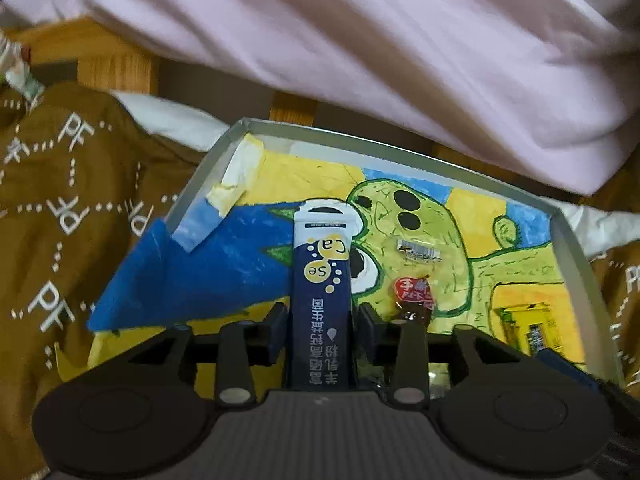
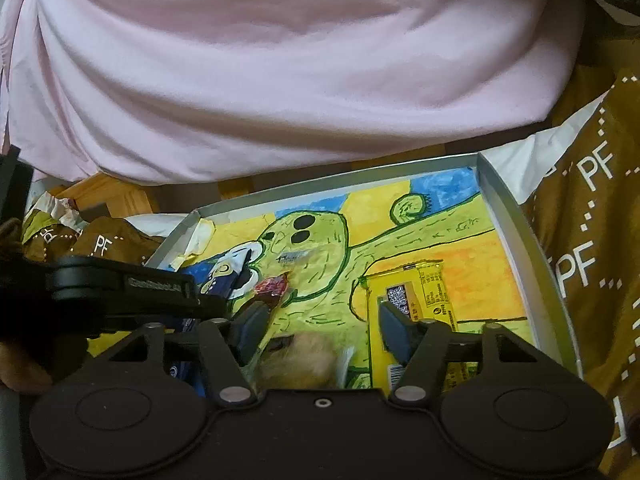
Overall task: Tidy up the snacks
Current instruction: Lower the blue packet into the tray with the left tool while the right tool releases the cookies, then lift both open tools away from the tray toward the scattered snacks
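My left gripper (image 1: 322,332) is shut on a dark blue stick sachet (image 1: 322,280) printed with "Ca" and "Se", held upright over a shallow grey box (image 1: 400,148) lined with a yellow and green drawing. On the box floor lie a red wrapped candy (image 1: 414,300), a small clear wrapper (image 1: 420,250) and a yellow packet (image 1: 532,328). My right gripper (image 2: 322,328) stands open over the same box (image 2: 516,216), its right finger above the yellow packet (image 2: 420,292). A blurred tan item (image 2: 304,356) sits low between its fingers. The red candy (image 2: 272,286) and the sachet (image 2: 226,276) show at the left.
A person in a pale pink top (image 1: 400,60) leans over the far side of the box. Brown cloth with white "PF" letters (image 1: 60,200) surrounds the box (image 2: 584,240). A wooden frame (image 1: 112,64) shows behind. Crumpled wrappers (image 2: 52,208) lie at the far left.
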`<state>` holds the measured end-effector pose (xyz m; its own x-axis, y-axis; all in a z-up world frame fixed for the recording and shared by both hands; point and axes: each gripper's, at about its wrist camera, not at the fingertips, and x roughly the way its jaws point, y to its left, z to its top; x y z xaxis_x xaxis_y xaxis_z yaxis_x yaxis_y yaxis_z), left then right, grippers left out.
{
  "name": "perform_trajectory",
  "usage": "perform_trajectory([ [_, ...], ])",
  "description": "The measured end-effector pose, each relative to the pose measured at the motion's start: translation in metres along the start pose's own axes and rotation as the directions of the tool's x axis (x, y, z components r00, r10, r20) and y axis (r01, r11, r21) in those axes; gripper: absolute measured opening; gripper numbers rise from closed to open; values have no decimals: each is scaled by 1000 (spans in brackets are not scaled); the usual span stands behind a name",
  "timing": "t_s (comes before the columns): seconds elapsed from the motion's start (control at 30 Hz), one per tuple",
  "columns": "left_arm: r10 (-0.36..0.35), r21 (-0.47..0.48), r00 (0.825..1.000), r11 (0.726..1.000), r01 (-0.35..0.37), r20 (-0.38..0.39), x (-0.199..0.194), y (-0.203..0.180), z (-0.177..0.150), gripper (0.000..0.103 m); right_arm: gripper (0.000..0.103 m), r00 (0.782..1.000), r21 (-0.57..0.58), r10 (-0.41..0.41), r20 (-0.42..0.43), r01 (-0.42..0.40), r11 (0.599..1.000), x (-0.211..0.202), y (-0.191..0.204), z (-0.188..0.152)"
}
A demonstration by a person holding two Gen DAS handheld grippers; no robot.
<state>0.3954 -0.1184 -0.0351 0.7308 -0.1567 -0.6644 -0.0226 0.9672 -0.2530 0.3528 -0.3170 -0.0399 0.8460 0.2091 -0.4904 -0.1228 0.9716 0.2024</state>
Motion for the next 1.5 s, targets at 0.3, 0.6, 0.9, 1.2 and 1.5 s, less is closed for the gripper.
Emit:
perform_trajectory([
  [0.3, -11, -14, 993, 1000, 13, 115, -67, 11, 14, 92, 85, 993, 10, -1, 119, 0, 1000, -48, 8, 19],
  [0.6, 1, -4, 967, 1000, 0, 254, -149, 31, 6, 102, 101, 961, -59, -2, 278, 19, 998, -125, 36, 31],
  [0.9, -6, 26, 955, 1000, -2, 296, -212, 42, -31, 102, 102, 944, -41, -11, 330, 26, 999, -190, 62, 8],
  [1.2, -3, 40, 960, 999, -8, 281, -250, 65, -72, 102, 102, 929, -19, -44, 367, 55, 998, -241, 86, -26],
  [1.5, 14, 97, 961, 994, -43, 277, -277, 87, -117, 103, 102, 943, -3, -105, 316, 112, 994, -259, 107, -55],
])
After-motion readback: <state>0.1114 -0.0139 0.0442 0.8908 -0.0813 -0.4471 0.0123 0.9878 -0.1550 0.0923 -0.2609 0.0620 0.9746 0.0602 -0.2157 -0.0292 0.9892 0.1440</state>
